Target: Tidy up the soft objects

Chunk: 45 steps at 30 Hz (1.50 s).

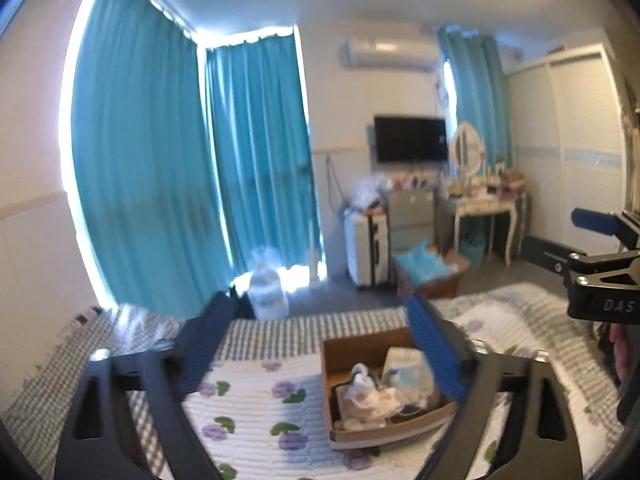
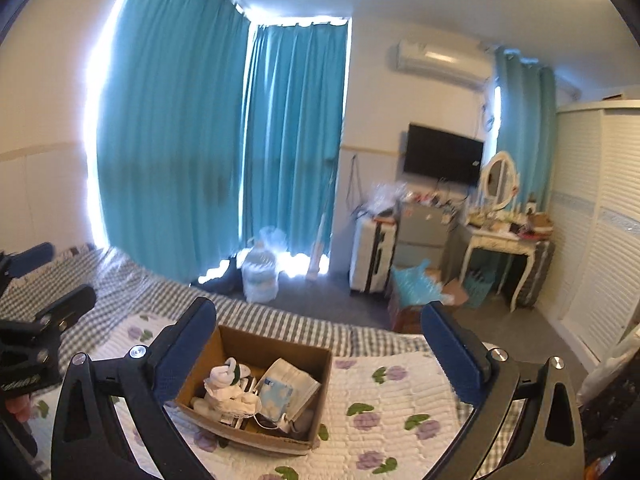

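You are looking across a big bed [image 2: 400,396] with a white cover that has purple flowers on it and a grey checked edge. Behind it, at 11 o'clock, hang tall blue curtains [image 2: 192,140] with bright light around them. At 3 o'clock stands a white wardrobe [image 2: 600,220]. Around 1 o'clock, against the far wall, you can see a black TV [image 2: 442,160], a white dressing table [image 2: 500,240] with a round mirror, and a white suitcase [image 2: 372,256] on the floor.

The brown cardboard box [image 2: 256,348] sits on the bed, right in front of you at 6 o'clock. Inside it lie a pack of face masks [image 2: 286,390] and a small white soft toy [image 2: 224,380], side by side. Nothing covers the box.

Your right gripper [image 2: 326,344] has its two blue fingers spread wide, holding nothing, and the box shows just past its left finger. Your left gripper [image 1: 324,348] is spread wide too and holds nothing; its right finger [image 1: 434,352] hides part of the box
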Each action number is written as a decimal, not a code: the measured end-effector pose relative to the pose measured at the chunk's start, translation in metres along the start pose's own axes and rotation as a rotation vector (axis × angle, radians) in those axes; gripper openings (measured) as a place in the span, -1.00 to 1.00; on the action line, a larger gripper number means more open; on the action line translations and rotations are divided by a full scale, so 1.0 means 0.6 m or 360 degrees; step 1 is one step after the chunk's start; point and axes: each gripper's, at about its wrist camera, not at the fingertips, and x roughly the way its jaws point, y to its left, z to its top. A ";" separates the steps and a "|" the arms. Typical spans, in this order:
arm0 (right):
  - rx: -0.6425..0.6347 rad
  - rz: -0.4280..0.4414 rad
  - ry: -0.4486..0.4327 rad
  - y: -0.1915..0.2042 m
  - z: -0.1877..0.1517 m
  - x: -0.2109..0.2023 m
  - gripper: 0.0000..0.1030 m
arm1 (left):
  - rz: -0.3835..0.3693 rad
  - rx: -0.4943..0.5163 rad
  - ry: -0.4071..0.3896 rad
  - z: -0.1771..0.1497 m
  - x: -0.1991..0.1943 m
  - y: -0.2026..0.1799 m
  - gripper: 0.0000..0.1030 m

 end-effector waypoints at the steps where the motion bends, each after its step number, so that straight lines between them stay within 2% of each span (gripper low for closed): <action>1: 0.0002 -0.0010 -0.0025 0.002 0.002 -0.022 1.00 | 0.0000 -0.0015 -0.0049 0.003 -0.020 0.002 0.99; 7: 0.0010 0.0085 -0.0107 0.015 -0.015 -0.090 1.00 | -0.0072 -0.0058 -0.0154 -0.009 -0.062 0.014 1.00; 12: 0.0065 0.0120 -0.0142 0.022 -0.086 -0.095 1.00 | -0.0081 -0.0091 -0.0191 -0.063 -0.063 0.011 1.00; 15: 0.0137 0.0142 -0.0150 0.024 -0.158 -0.060 1.00 | -0.0025 -0.0110 -0.0124 -0.111 -0.043 0.008 1.00; 18: 0.0148 0.0095 0.0001 0.036 -0.220 0.013 1.00 | 0.0040 -0.0081 -0.0074 -0.156 -0.010 0.003 1.00; 22: 0.0183 0.0128 0.0081 0.039 -0.261 0.060 1.00 | 0.0088 -0.0065 0.0012 -0.215 0.035 -0.003 1.00; 26: 0.0097 0.0060 0.0134 0.051 -0.276 0.083 1.00 | 0.0074 -0.0081 0.0101 -0.244 0.063 0.004 1.00; 29: 0.0155 0.0099 0.0168 0.042 -0.280 0.090 1.00 | 0.0058 -0.0106 0.0134 -0.247 0.064 0.010 1.00; 45: 0.0187 0.0113 0.0206 0.045 -0.275 0.093 1.00 | 0.0054 -0.0101 0.0160 -0.248 0.060 0.013 1.00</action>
